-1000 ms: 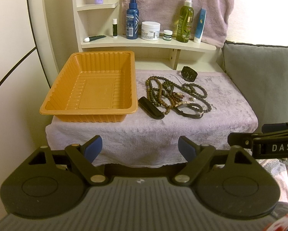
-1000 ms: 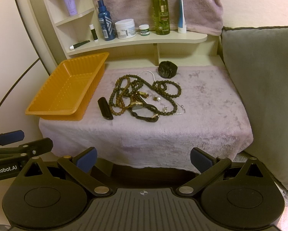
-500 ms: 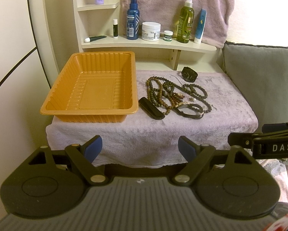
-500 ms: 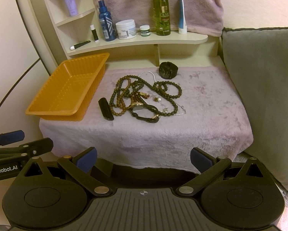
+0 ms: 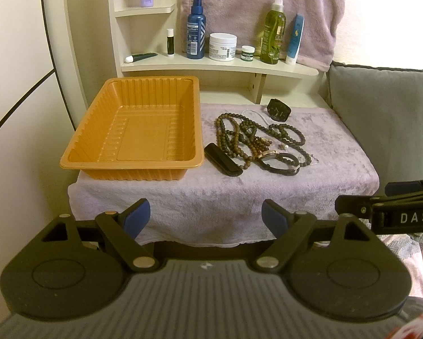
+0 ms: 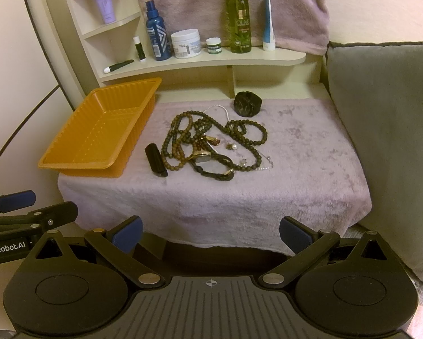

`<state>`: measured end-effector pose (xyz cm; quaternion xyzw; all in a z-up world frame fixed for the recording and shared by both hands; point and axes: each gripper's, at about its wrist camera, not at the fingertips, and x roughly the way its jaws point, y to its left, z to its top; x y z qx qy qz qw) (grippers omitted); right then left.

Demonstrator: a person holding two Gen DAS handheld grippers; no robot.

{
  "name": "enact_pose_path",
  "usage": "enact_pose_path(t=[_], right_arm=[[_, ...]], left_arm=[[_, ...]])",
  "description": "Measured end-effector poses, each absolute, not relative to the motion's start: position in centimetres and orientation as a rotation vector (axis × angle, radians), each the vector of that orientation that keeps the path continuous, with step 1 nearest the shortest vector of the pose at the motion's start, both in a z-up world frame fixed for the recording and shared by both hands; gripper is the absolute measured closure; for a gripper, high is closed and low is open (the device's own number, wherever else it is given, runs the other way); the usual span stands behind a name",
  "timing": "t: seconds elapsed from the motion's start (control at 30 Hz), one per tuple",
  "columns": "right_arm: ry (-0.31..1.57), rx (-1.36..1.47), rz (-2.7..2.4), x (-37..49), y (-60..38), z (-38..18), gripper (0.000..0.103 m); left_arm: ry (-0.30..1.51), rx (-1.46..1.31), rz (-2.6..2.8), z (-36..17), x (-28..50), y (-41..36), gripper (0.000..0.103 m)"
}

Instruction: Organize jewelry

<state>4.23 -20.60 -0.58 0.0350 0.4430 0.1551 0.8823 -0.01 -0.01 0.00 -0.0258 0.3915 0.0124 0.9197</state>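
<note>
Both hand-held grippers hang in front of the tabletop, short of its near edge: the left hand-held gripper (image 5: 205, 214) has its jaws spread wide with nothing between them, and the right hand-held gripper (image 6: 210, 233) is released and empty the same way. On the tabletop, a mauve towel (image 6: 310, 152) carries an orange tray (image 5: 138, 130) at the left with nothing in it. Just beside the tray lies a black bar-shaped case (image 5: 223, 163). Right of that sits a tangled heap of bead necklaces (image 6: 183, 138), with a gold watch (image 6: 201, 157) and a black bracelet (image 6: 214, 169) at its near side. A black watch (image 6: 247, 103) stands apart at the back. Above, a shelf (image 5: 220, 66) holds bottles and jars.
</note>
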Motion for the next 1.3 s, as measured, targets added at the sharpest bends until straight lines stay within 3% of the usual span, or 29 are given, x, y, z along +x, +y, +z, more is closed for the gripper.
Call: enact_pose_path(t=[1.3], right_arm=[[0.92, 0.077, 0.331, 5.0, -20.6, -0.6, 0.0]], left_arm=[[0.807, -0.071, 0.036, -1.0, 0.3, 1.2, 0.018]])
